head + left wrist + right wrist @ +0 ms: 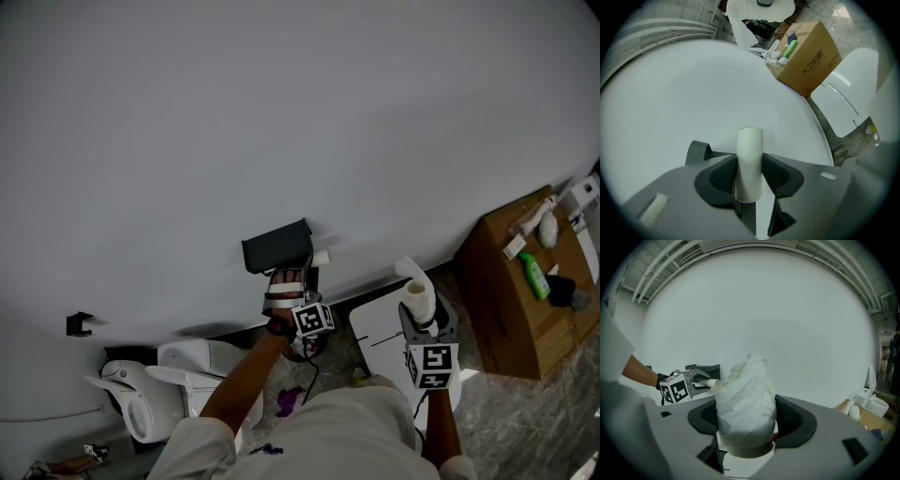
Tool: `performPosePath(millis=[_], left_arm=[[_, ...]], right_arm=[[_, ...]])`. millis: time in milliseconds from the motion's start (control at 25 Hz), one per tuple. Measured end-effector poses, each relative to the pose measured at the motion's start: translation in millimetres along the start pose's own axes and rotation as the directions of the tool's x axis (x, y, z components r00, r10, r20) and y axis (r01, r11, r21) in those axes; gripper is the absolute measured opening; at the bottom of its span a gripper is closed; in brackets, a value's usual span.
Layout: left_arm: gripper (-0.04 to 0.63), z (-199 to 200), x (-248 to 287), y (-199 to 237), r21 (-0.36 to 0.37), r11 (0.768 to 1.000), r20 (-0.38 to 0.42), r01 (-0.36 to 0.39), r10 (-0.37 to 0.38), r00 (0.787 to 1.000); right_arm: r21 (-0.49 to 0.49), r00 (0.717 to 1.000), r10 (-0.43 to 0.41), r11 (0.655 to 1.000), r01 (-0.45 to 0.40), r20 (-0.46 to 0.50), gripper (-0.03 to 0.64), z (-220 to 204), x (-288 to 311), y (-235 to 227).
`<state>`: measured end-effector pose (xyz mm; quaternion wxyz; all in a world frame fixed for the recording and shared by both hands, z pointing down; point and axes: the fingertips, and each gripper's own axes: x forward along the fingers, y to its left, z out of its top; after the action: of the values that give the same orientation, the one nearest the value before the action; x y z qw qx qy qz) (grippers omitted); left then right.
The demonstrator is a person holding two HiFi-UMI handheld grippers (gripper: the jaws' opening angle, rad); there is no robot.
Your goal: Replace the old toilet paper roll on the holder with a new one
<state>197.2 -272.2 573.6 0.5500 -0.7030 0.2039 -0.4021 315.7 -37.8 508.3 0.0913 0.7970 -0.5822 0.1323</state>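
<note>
Head view looks steeply down; gripper views face the wall (281,112).

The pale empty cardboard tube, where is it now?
The tube is clamped between the jaws of the left hand-held gripper, just right of the dark wall-mounted holder in the head view.

The holder (277,247) hangs on the wall. Just before it, the left claw (289,276) grips the empty cardboard tube (322,256), whose end juts out beside the holder's right corner. Further right, well apart, the right claw (422,314) holds the new toilet paper roll (417,292). A toilet (178,375) stands at lower left. At far right a cardboard box (506,300) stands on the floor with a bottle (535,276) on top.
</note>
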Motion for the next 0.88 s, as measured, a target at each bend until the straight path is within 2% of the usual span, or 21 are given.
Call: performPosePath(millis=[360, 600, 880], left_arm=[[0.172, 27.0, -1.8, 5.0, 0.002, 1.000, 0.056, -0.017, 0.016, 0.998], [0.172, 47.9, -5.1, 9.1, -0.037, 0.999, 0.091, -0.008, 0.012, 0.996], [0.172, 68.8, -10.4, 2.0, -0.031, 0.999, 0.132, -0.013, 0.017, 0.991]], right_arm=[[0.002, 1.000, -0.016, 1.000, 0.016, -0.013, 0.316, -5.1, -3.6, -3.6], [0.005, 1.000, -0.028, 1.000, 0.028, -0.012, 0.316, -6.3, -11.4, -4.9], [0.005, 0.997, -0.047, 0.999, 0.047, -0.055, 0.316, -19.3, -18.7, -15.3]])
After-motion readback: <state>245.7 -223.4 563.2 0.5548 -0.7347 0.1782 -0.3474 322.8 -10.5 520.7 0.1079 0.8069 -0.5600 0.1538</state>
